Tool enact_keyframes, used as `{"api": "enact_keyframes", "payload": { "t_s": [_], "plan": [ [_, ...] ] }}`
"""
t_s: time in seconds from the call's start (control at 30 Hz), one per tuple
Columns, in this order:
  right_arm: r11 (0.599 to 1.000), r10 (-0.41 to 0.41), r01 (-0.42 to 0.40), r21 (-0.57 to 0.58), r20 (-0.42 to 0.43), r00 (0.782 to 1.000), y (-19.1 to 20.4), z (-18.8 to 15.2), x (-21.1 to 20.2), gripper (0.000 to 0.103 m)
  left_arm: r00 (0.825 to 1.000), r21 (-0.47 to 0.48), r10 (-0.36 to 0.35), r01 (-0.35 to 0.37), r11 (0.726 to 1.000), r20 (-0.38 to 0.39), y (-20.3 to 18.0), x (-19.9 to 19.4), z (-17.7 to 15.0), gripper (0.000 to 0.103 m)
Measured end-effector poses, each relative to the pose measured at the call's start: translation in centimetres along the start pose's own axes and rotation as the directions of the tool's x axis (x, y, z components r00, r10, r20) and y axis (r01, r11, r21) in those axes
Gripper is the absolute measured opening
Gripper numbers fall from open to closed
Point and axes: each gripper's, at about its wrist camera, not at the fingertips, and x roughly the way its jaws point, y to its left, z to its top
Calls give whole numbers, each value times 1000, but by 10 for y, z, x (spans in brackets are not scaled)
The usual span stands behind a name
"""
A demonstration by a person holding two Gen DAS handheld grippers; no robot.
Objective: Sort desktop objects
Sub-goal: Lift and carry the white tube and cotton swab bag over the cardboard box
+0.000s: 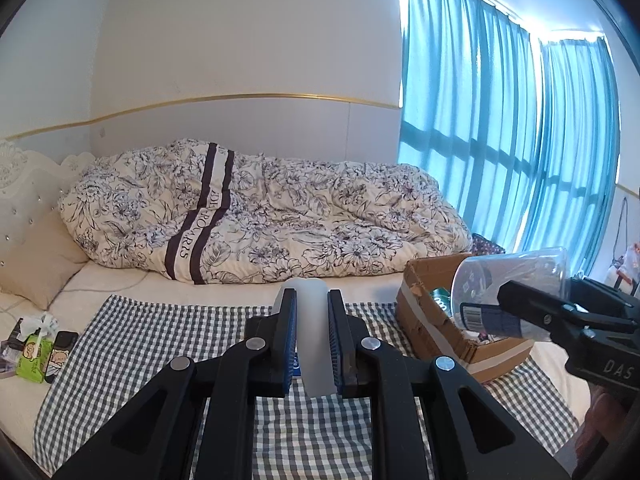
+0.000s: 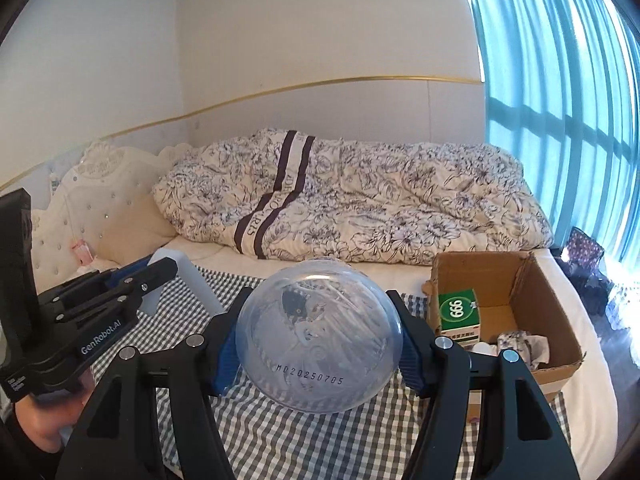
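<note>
Your right gripper (image 2: 320, 344) is clamped on a clear round plastic bottle (image 2: 320, 336): light, smooth, it dents easily, so hold its middle. Your left gripper (image 1: 312, 340) squeezes a white frosted plastic bottle (image 1: 310, 320). Beyond, the open brown cardboard box (image 2: 532, 308) has free room; mind its torn rim.

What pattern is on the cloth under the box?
The cloth has a grey-and-white check pattern, clearest in the right wrist view beside the cardboard box.

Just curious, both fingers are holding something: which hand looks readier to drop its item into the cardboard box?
Probably the right gripper: its clear container already hangs by the cardboard box. The left gripper, holding a white bottle, is farther away.
</note>
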Motion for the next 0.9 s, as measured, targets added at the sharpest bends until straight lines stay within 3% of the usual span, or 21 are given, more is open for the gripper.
{"api": "enact_keyframes", "payload": {
  "t_s": [0.5,0.9],
  "plan": [
    [999,-33,33,9,42,999,-32,10,-24,63,1000,-3,-4,4,1000,-12,-31,12,10,14],
    [995,-87,84,49,56,995,-69,11,-27,63,998,43,-52,53,998,-25,-74,35,16,15]
  ]
}}
